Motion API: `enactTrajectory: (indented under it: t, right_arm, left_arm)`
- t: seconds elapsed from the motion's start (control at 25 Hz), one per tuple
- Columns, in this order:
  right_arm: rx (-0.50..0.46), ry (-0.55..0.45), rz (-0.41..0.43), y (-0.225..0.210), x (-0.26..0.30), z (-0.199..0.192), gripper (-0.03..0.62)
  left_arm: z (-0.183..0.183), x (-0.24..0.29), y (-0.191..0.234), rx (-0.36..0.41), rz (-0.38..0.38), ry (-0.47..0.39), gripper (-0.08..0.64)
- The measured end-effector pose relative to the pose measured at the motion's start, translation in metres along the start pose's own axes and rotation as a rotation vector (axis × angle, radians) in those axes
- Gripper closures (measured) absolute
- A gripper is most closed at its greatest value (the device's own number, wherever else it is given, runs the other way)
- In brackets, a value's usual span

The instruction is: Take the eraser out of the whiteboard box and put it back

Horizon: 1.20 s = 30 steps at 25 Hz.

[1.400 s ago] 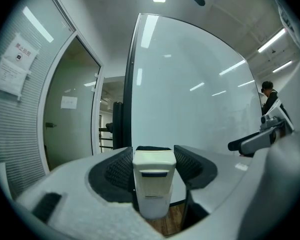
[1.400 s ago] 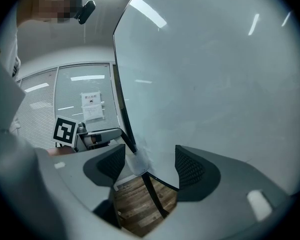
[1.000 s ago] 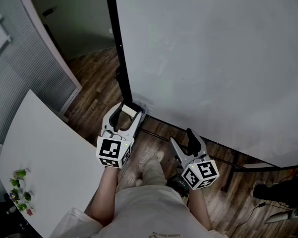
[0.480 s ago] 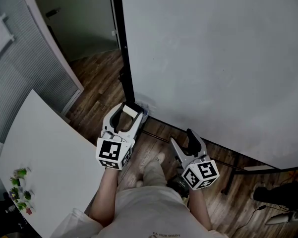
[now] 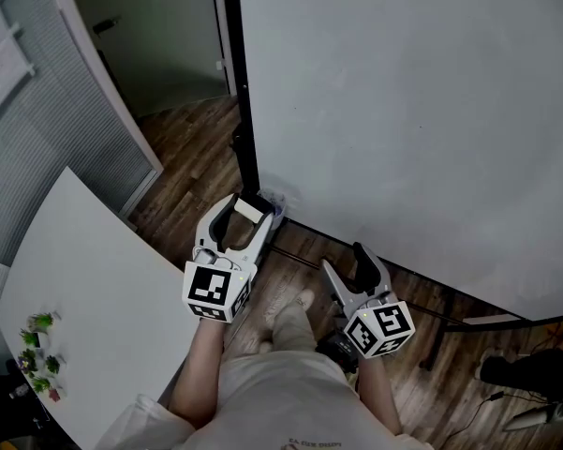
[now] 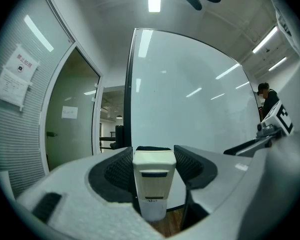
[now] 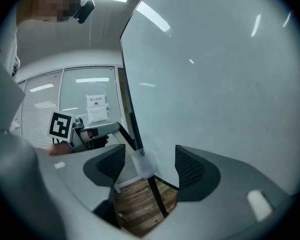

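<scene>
A cream eraser [image 5: 248, 211] with a dark felt face is clamped between the jaws of my left gripper [image 5: 250, 208]. It stands upright in the left gripper view, where the eraser [image 6: 153, 181] fills the gap of the left gripper [image 6: 153, 156]. The gripper is held level just before the whiteboard's [image 5: 422, 111] lower left corner, next to the clear whiteboard box [image 5: 278, 204]. My right gripper [image 5: 348, 263] hangs open and empty further right. In its own view the right gripper [image 7: 150, 164] frames the clear box [image 7: 142, 165] at a distance.
A white table [image 5: 84, 289] lies at the left with small plants [image 5: 37, 345] on it. The whiteboard's dark frame post [image 5: 244, 111] and stand foot [image 5: 431, 336] reach onto the wooden floor. A doorway and blinds lie beyond. Another person [image 6: 267, 98] stands far right.
The left gripper has crept slightly upward with the eraser still in its jaws. The right gripper has stayed where it was.
</scene>
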State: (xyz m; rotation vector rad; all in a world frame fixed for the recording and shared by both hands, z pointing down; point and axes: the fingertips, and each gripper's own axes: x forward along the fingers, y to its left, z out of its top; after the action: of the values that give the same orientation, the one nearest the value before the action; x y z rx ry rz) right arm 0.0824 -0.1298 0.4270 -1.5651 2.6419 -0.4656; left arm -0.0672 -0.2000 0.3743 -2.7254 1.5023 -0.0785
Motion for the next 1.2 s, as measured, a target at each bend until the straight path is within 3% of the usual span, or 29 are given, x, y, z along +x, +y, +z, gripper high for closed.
enactTrajectory:
  t: [1.2]
  right_arm:
    - [0.011,0.013,0.002,0.000,0.002,-0.006,0.278]
  left_arm:
    - [-0.008,0.001,-0.001,0.005,-0.005,0.021,0.304]
